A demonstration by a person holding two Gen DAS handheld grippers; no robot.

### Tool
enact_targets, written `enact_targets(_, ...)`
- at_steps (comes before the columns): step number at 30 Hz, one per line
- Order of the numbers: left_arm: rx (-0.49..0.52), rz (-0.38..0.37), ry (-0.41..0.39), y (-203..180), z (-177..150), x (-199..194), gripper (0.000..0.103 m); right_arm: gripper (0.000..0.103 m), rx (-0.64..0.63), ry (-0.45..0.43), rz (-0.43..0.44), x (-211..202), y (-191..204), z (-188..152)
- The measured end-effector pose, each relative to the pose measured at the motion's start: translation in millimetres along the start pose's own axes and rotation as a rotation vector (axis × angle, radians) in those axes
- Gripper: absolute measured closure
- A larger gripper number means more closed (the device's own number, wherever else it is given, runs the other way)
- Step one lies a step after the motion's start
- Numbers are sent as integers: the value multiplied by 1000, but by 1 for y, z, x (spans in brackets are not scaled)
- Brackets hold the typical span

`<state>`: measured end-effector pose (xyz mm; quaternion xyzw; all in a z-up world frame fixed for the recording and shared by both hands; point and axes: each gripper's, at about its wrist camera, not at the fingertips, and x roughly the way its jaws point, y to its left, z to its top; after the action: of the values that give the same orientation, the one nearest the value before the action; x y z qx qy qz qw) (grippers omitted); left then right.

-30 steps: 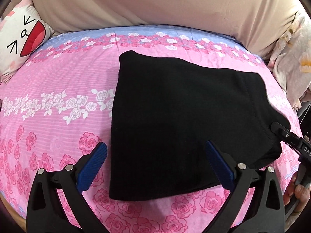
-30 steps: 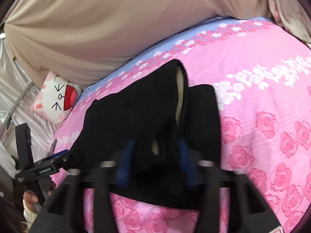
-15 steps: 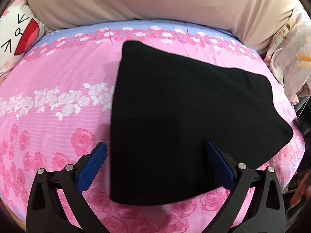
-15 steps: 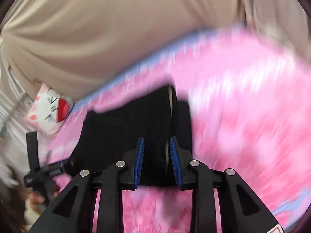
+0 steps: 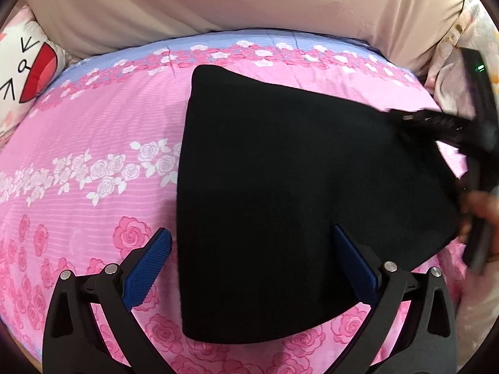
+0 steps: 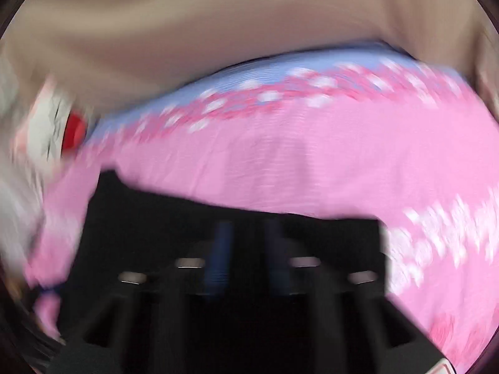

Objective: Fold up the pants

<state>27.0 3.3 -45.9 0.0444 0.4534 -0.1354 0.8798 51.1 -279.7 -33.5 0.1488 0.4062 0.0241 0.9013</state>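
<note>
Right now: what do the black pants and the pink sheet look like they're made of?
black pants: soft matte knit or fleece, likely; no sheen, slightly fuzzy edges, no visible weave. pink sheet: thin woven printed fabric, probably cotton or polyester; fine ribbed lines, rose print, slight creases.

1. The pants are plain black, with no pattern.
2. The sheet is pink with fine stripes; deep pink roses fill the lower part of the frame, a band of white roses crosses the left middle, and a pale blue strip with pink and white flowers runs along the top edge.
3. The cloth across the top is plain beige.
4. The pillow, upper left, is white with black line marks and a red patch.
5. The left gripper is black with blue ribbed pads and silver screws.
6. The right gripper is black with blue pads, blurred.
</note>
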Motion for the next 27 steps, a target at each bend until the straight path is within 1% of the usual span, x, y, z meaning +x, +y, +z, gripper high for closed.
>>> enact_targets(1,8,6,-5,-1,0,0,5,86,-6,-42,8,-17,7,-3)
enact_targets(2,17,17,-12,-2,0,-1,5,77,-26,-65,27,-28,14,-7)
enact_targets(3,22,21,-18,-3,0,-1,5,61,-52,-81,51,-38,21,-14)
enact_targets(4,27,23,-20,-4,0,-1,5,54,-81,-88,45,-44,26,-22)
enact_targets(5,32,28,-21,-5,0,-1,5,45,-102,-76,12,-44,26,-31)
enact_targets(6,35,32,-24,-6,0,-1,5,45,-121,-34,-61,-33,21,-41)
enact_targets(7,37,34,-25,-6,1,-1,5,46,-123,-7,-119,-26,14,-44)
enact_targets(8,37,37,-26,-7,1,-1,5,48,-118,-8,-135,-23,8,-50)
enact_targets(9,36,37,-26,-9,1,-1,5,48,-106,-26,-120,-26,8,-51)
enact_targets(11,38,56,-26,-11,0,-1,5,46,-74,-59,-112,-45,8,-54)
enact_targets(13,41,78,-29,-13,0,-3,5,45,-73,-81,-88,-58,7,-59)
enact_targets(15,41,92,-29,-15,0,-3,5,45,-88,-68,-96,-59,6,-63)
enact_targets(16,42,100,-29,-16,0,-4,5,45,-96,-56,-114,-56,3,-68)
enact_targets(17,42,111,-28,-17,0,-4,5,43,-95,-39,-136,-51,-2,-71)
enact_targets(18,43,120,-28,-18,0,-4,5,41,-77,-12,-140,-45,-10,-77)
enact_targets(20,48,138,-28,-20,0,-5,5,40,-5,-26,-74,-49,-22,-84)
enact_targets(21,50,145,-29,-21,-1,-5,5,39,19,-24,-56,-52,-26,-86)
enact_targets(24,48,162,-26,-23,-2,-6,5,36,31,-25,-50,-59,-30,-92)
enact_targets(27,35,162,-15,-21,-3,-7,5,36,38,-17,-27,-63,-33,-101)
